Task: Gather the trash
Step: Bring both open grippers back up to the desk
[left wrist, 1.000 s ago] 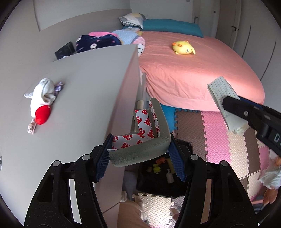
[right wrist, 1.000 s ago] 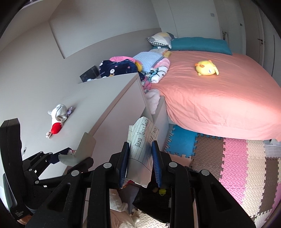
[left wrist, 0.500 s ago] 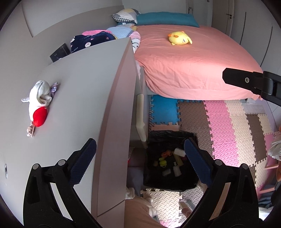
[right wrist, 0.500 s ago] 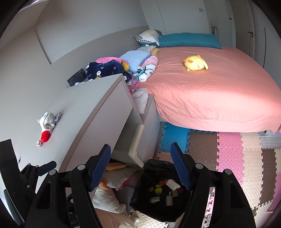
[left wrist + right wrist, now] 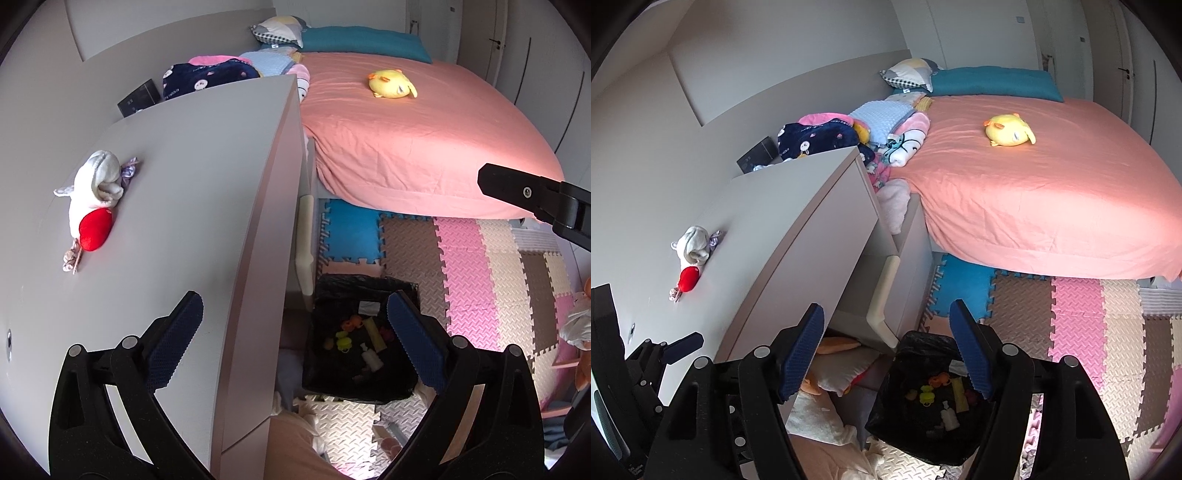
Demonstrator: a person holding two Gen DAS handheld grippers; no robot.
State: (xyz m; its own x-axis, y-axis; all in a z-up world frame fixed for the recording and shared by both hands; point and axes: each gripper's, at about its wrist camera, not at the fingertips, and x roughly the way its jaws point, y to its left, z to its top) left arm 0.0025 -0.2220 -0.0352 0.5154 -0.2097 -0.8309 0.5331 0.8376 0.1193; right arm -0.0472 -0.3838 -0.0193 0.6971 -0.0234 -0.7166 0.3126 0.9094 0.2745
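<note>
On the foam floor beside the grey dresser [image 5: 192,177] stands a black trash bag [image 5: 369,285], holding a small white bottle [image 5: 371,360] and yellow and orange bits. My left gripper [image 5: 295,341] hangs open and empty above the dresser's edge and the bag. The right gripper [image 5: 886,350] is also open with nothing between its blue pads, over the bag [image 5: 886,410]. Each view catches the other tool: the right gripper's black finger [image 5: 524,190] at the right edge, the left gripper [image 5: 670,345] at lower left.
A white and red plush [image 5: 92,201] lies on the dresser top. A pink bed [image 5: 406,147] with a yellow plush [image 5: 391,85] fills the back. An open bedside unit with a cream foam edge guard [image 5: 882,295] stands beside the bag. Coloured puzzle mats [image 5: 480,280] cover the floor.
A second ago my left gripper gripped a grey foam corner piece and my right a lined paper sheet. Both opened and the items left the jaws; since half a second ago little differs.
</note>
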